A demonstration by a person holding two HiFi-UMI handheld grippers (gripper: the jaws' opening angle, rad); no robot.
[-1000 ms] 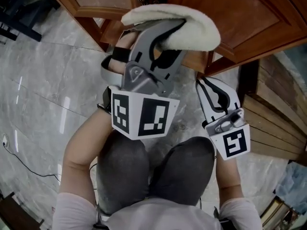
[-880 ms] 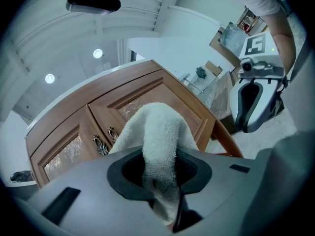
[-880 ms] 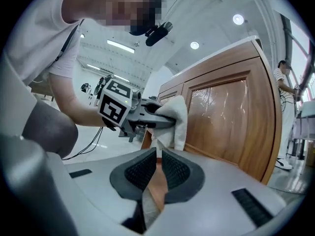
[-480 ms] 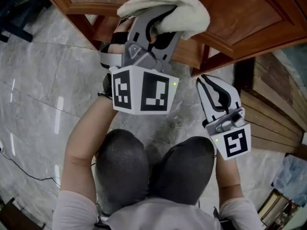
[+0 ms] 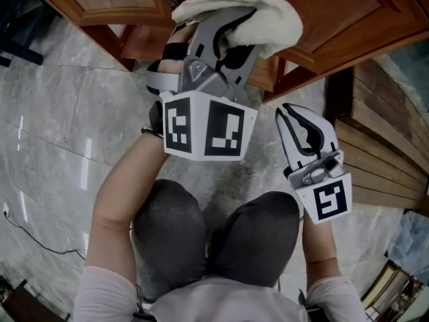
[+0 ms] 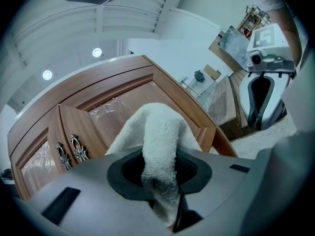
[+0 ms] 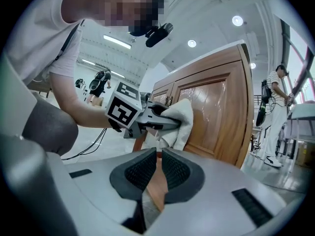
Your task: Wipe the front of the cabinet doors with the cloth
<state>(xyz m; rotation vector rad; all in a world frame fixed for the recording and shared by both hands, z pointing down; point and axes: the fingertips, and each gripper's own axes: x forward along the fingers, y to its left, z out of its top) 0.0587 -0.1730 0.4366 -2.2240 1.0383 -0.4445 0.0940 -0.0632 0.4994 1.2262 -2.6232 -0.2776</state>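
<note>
Rough terry cloth [image 5: 268, 20], glossy varnished-wood cabinet doors [image 5: 352, 12] — floor [image 5: 60, 113] of polished stone.

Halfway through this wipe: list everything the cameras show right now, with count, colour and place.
cloth: one, white, against the cabinet door
cabinet doors: at least two, brown wood, ahead
door handles: two, dark ornate metal, side by side where two doors meet
floor: grey marble, underfoot
wooden boards: brown, by the floor at right
cable: one, dark, on the floor at left
bystander: one, white top, beyond the cabinet
left gripper: grey, shut on the cloth
right gripper: grey, shut, empty, low at right
knees: two, grey trousers, below the grippers
</note>
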